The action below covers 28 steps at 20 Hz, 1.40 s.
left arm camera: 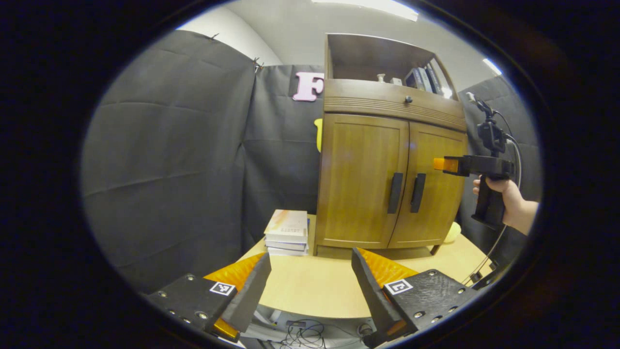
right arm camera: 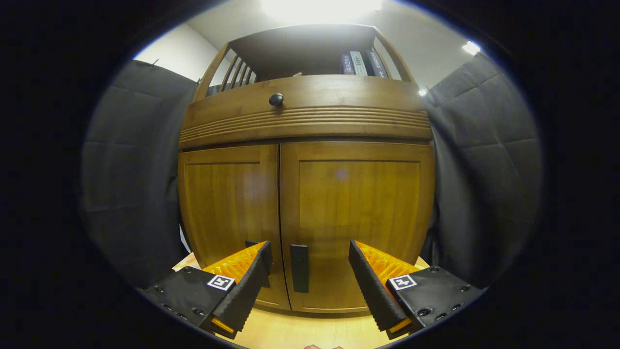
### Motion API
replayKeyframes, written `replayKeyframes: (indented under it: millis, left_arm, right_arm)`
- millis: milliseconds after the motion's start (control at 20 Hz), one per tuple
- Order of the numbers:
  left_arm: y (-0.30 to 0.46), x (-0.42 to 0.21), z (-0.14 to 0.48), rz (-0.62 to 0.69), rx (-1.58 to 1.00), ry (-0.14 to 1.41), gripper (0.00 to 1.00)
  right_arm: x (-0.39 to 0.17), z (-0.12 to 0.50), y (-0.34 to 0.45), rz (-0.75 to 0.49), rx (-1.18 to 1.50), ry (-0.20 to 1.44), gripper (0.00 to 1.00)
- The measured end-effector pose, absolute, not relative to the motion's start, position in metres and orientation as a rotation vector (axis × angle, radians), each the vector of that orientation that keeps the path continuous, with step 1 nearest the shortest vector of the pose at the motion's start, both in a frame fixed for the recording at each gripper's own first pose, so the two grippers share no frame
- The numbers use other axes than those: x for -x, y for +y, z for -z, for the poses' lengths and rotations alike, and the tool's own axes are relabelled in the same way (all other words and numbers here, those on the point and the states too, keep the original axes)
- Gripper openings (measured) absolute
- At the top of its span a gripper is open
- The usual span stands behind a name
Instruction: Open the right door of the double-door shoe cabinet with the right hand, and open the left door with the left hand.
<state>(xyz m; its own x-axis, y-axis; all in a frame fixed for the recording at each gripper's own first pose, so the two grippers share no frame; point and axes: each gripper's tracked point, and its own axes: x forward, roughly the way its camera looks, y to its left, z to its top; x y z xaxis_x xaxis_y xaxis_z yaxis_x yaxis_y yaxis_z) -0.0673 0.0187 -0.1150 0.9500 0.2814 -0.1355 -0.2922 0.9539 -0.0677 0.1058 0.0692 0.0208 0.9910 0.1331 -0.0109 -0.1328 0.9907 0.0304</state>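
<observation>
- Shoe cabinet (left arm camera: 387,179) stands on the wooden table (left arm camera: 310,291) against the booth's dark wall, both doors closed; you could drag or tip it if you pull outward faster than the hinge swings.
- Right door (right arm camera: 356,223) faces your right gripper (right arm camera: 310,274), whose fingers are spread wide with the right handle (right arm camera: 299,267) between them, not yet touched. Close off-centre and, I judge, you may slip off the handle or catch the left handle (left arm camera: 395,193) just beside it.
- Left door (left arm camera: 361,179) is well apart from your left gripper (left arm camera: 310,286), which hovers low over the table, fingers wide, holding nothing.
- Stack of books (left arm camera: 287,231) sits just beside the cabinet's left side; the left door may swing out above it.
- Your hand (left arm camera: 503,196) holds the right gripper level, pointing at the right door.
</observation>
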Motion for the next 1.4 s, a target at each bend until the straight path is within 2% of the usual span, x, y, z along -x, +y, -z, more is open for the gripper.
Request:
replayKeyframes:
  millis: [100,150,450,500,550,700,750,950,1200,1300,1400]
  left_arm:
    - [0.021,0.066,0.115,-0.319,0.095,0.126,0.96]
    - [0.023,0.064,0.115,-0.334,0.100,0.127,0.96]
    - [0.022,0.046,0.111,-0.388,0.129,0.132,0.96]
    - [0.021,0.041,0.112,-0.392,0.120,0.138,0.96]
    - [0.020,0.039,0.115,-0.395,0.114,0.142,0.96]
    - [0.015,0.027,0.117,-0.392,0.113,0.151,0.96]
    - [0.014,0.023,0.119,-0.396,0.111,0.157,0.96]
    - [0.011,0.011,0.123,-0.394,0.121,0.171,0.95]
    - [0.003,0.000,0.124,-0.377,0.099,0.176,0.95]
    - [0.002,0.000,0.120,-0.373,0.103,0.162,0.96]
    - [-0.002,-0.001,0.121,-0.364,0.121,0.156,0.95]
  right_arm:
    - [-0.122,-0.014,0.075,-0.137,-0.029,0.027,0.97]
    - [-0.129,-0.010,0.077,-0.140,-0.031,0.037,1.00]
    - [-0.165,0.017,0.087,-0.142,-0.002,0.095,0.97]
    - [-0.170,0.023,0.088,-0.142,-0.002,0.106,1.00]
    - [-0.175,0.028,0.089,-0.140,-0.001,0.116,0.97]
    - [-0.188,0.039,0.089,-0.137,0.005,0.144,1.00]
    - [-0.192,0.043,0.089,-0.136,0.002,0.155,0.97]
    - [-0.199,0.049,0.089,-0.148,0.002,0.183,0.97]
    - [-0.201,0.045,0.093,-0.154,-0.007,0.187,0.66]
    - [-0.202,0.050,0.095,-0.158,-0.014,0.202,0.44]
    - [-0.201,0.052,0.096,-0.150,-0.025,0.210,0.43]
